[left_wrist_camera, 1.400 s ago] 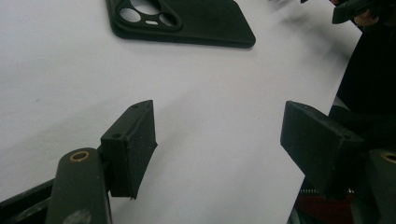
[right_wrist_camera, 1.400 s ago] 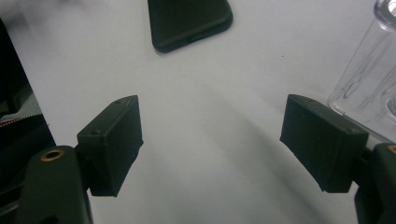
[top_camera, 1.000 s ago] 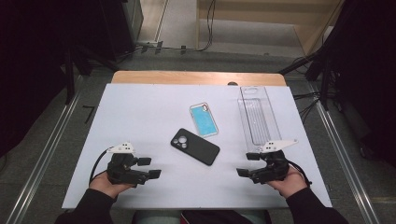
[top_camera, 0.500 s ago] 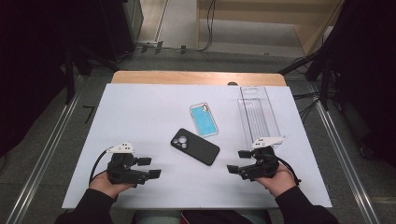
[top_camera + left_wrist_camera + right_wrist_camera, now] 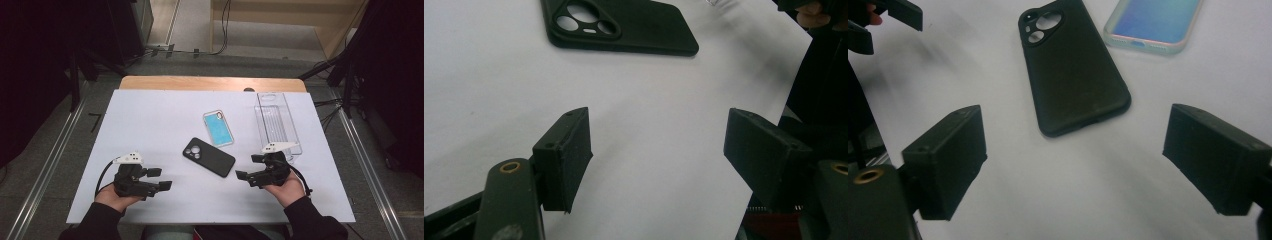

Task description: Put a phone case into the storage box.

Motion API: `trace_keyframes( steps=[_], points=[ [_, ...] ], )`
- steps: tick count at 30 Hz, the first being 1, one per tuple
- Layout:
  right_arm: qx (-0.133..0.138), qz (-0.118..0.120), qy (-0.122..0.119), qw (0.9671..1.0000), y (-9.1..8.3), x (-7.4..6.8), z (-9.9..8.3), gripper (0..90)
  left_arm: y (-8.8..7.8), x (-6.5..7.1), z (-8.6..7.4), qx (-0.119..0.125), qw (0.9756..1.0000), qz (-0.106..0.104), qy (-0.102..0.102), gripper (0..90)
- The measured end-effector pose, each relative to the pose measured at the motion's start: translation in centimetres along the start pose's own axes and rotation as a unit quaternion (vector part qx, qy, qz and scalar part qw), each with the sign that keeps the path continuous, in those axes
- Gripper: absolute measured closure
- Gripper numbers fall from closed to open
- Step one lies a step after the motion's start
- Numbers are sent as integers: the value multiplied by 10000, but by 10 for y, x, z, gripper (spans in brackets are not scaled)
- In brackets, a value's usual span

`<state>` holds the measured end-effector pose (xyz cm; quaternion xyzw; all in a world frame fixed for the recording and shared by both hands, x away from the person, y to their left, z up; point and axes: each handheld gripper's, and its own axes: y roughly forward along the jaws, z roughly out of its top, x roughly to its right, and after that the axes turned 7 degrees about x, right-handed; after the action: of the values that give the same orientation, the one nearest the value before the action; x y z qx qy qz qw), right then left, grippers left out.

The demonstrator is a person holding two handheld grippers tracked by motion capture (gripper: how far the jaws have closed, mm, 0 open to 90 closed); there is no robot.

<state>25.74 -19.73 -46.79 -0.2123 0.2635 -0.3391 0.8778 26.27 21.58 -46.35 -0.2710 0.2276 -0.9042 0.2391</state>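
Note:
A black phone case (image 5: 208,156) lies back up near the middle of the white table (image 5: 150,125), its camera cut-out at its left end; it also lies ahead of the jaws in the right gripper view (image 5: 1073,65) and the left gripper view (image 5: 619,25). Behind it lies a clear-rimmed teal phone case (image 5: 218,128) (image 5: 1153,20). My right gripper (image 5: 249,167) (image 5: 1075,165) points left at the black case's near end; its jaws have just been opening, with nothing between them. My left gripper (image 5: 159,178) (image 5: 656,150) stands open and empty at the front left, pointing right.
A clear plastic tray (image 5: 276,122) lies at the right of the table, just behind my right hand. The table's front edge runs close under both hands. A wooden board edge (image 5: 210,83) borders the far side.
My right gripper has moved left toward the black case and turned to face it, and its jaws have spread apart. The left gripper has kept still.

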Motion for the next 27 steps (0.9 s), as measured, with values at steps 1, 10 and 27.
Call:
trace_keyframes(
  steps=[1, 10, 27],
  points=[
    [16, 3, 7, 10000, 1, 0, 1, 0, 0, 0, 0, -10, 10000, 7, -3, 274],
    [-64, -78, -19, 9999, 9, -5, 12, 0, 0, 0, 0, -9, 10000, 4, -7, 274],
    [-15, -269, -13, 9996, 27, -3, 30, 0, -1, -1, 0, 3, 10000, -17, -57, 274]
  ],
)
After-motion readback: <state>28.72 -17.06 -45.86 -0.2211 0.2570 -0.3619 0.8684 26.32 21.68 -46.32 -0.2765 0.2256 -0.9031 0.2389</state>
